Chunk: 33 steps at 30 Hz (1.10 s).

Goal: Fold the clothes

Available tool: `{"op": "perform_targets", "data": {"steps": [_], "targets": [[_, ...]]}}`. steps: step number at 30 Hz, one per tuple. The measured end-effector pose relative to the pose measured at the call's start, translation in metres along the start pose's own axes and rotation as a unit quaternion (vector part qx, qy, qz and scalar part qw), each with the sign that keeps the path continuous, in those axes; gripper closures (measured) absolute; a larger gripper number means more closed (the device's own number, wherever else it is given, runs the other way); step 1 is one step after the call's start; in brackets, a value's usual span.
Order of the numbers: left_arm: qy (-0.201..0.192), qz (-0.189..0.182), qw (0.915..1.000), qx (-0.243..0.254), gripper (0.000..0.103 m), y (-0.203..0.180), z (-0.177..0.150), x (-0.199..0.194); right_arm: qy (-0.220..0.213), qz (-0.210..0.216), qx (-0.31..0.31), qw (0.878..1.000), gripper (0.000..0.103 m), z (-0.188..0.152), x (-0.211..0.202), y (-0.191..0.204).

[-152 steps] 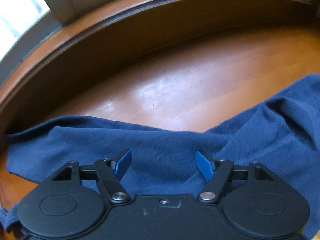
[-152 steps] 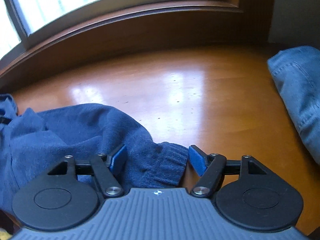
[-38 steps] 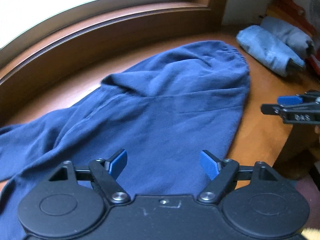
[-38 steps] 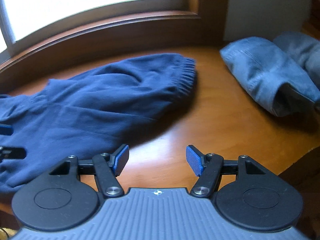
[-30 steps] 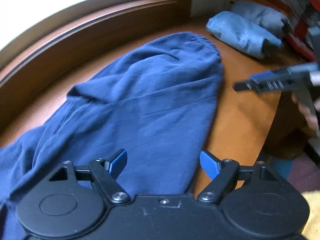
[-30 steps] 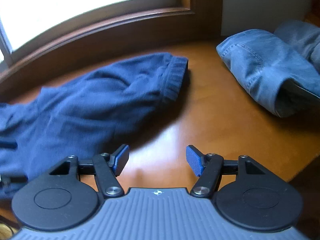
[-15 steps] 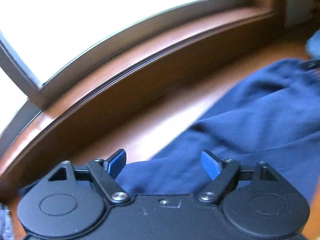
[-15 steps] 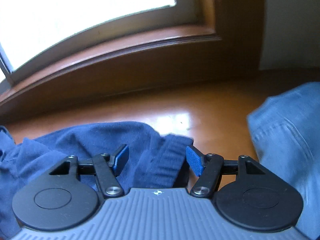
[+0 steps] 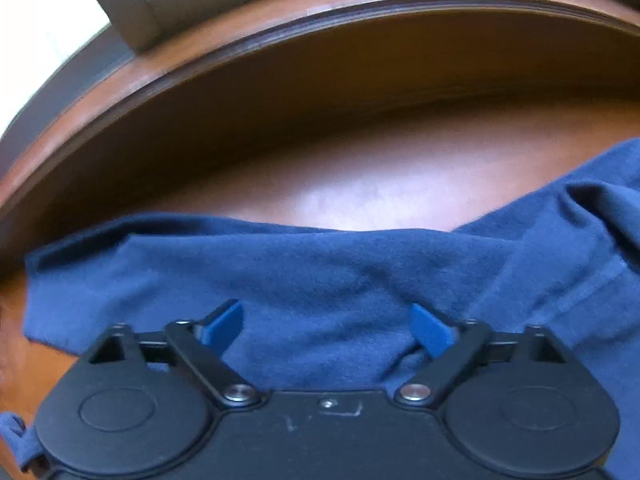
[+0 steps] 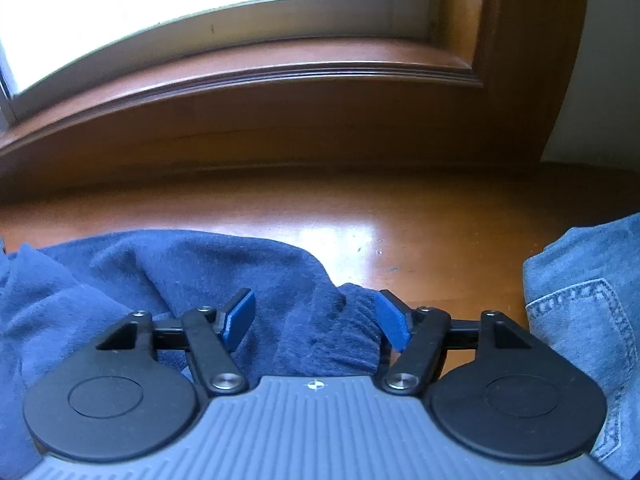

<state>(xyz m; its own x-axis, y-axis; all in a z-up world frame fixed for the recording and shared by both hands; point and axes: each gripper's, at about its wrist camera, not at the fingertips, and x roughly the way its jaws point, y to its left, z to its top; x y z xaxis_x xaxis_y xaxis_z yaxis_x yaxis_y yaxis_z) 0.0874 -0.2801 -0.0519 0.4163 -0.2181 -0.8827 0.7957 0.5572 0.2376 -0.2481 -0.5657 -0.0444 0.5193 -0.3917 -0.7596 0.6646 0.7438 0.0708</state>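
A navy blue garment [image 9: 320, 276] lies spread on the wooden table [image 9: 360, 184]. In the left wrist view its far edge runs across below the window wall. My left gripper [image 9: 326, 324] hovers over that cloth with its jaws opening wide; the blue pads [image 9: 224, 322] press on nothing. In the right wrist view the same garment [image 10: 160, 276] ends in a ribbed cuff [image 10: 352, 332]. My right gripper [image 10: 316, 320] straddles that cuff, jaws opening, and the cuff lies between the pads without being pinched.
Folded blue jeans [image 10: 588, 320] lie at the right on the table [image 10: 420, 236]. A wooden window sill [image 10: 280, 76] and wall close off the far side. The window frame [image 9: 132, 8] stands at the upper left in the left wrist view.
Both grippers swung down close over the garment. The left one turned from the spread cloth to its far left edge, and the right one came over the cuff. Both jaws widened a little.
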Motion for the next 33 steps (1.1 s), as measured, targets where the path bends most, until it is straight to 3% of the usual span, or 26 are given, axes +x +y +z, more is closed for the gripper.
{"op": "perform_targets", "data": {"steps": [2,4,5,6,8,9,10,13,16,20,23,24,27,30,33], "targets": [[-0.001,-0.011,0.9997,-0.022,0.011,0.0,0.004,0.002,0.003,-0.003,-0.008,1.0,0.03,0.001,0.0,0.006],[-0.006,-0.035,0.9982,-0.049,0.022,0.0,0.005,0.004,0.008,-0.008,-0.015,1.0,0.028,0.0,0.003,0.011],[-0.012,-0.056,0.9966,-0.06,0.04,-0.001,0.005,0.002,0.01,-0.012,-0.019,1.0,0.028,0.0,0.004,0.013],[-0.018,-0.076,0.9944,-0.071,0.065,-0.001,0.005,0.0,0.01,-0.018,-0.023,1.0,0.027,-0.002,0.006,0.016],[-0.032,-0.102,0.9908,-0.082,0.088,-0.007,0.005,-0.004,0.005,-0.032,-0.039,0.999,0.029,-0.006,0.008,0.025],[-0.043,-0.098,0.9911,-0.08,0.095,-0.012,0.004,-0.006,0.001,-0.04,-0.052,0.998,0.041,-0.009,0.008,0.031],[-0.057,-0.09,0.9913,-0.078,0.099,-0.018,0.002,-0.008,-0.007,-0.042,-0.065,0.997,0.068,-0.011,0.005,0.036],[-0.093,-0.08,0.9861,-0.112,0.1,-0.023,-0.005,-0.017,-0.034,-0.039,-0.077,0.996,0.089,-0.015,-0.01,0.047],[-0.163,-0.053,0.9757,-0.136,0.102,-0.016,-0.01,-0.051,-0.111,-0.034,-0.042,0.992,0.09,-0.01,-0.059,0.047],[-0.256,-0.007,0.9536,-0.158,0.103,-0.004,-0.004,-0.108,-0.236,-0.022,-0.025,0.971,0.09,0.012,-0.138,0.047],[-0.271,0.046,0.9465,-0.168,0.103,-0.002,0.01,-0.117,-0.271,-0.062,-0.068,0.958,0.089,0.04,-0.14,0.053],[-0.257,0.037,0.9492,-0.177,0.103,-0.001,0.014,-0.112,-0.257,-0.072,-0.058,0.962,0.086,0.052,-0.124,0.049],[-0.218,0.015,0.9597,-0.177,0.097,-0.012,0.009,-0.101,-0.18,-0.127,-0.066,0.973,0.051,0.074,-0.065,0.039],[-0.201,0.006,0.9709,-0.131,0.087,-0.037,-0.022,-0.101,-0.144,-0.205,-0.08,0.965,0.049,0.06,-0.049,0.035],[-0.166,-0.02,0.9834,-0.071,0.08,-0.064,-0.076,-0.106,-0.141,-0.149,-0.071,0.976,0.024,0.022,-0.071,0.02]]}}
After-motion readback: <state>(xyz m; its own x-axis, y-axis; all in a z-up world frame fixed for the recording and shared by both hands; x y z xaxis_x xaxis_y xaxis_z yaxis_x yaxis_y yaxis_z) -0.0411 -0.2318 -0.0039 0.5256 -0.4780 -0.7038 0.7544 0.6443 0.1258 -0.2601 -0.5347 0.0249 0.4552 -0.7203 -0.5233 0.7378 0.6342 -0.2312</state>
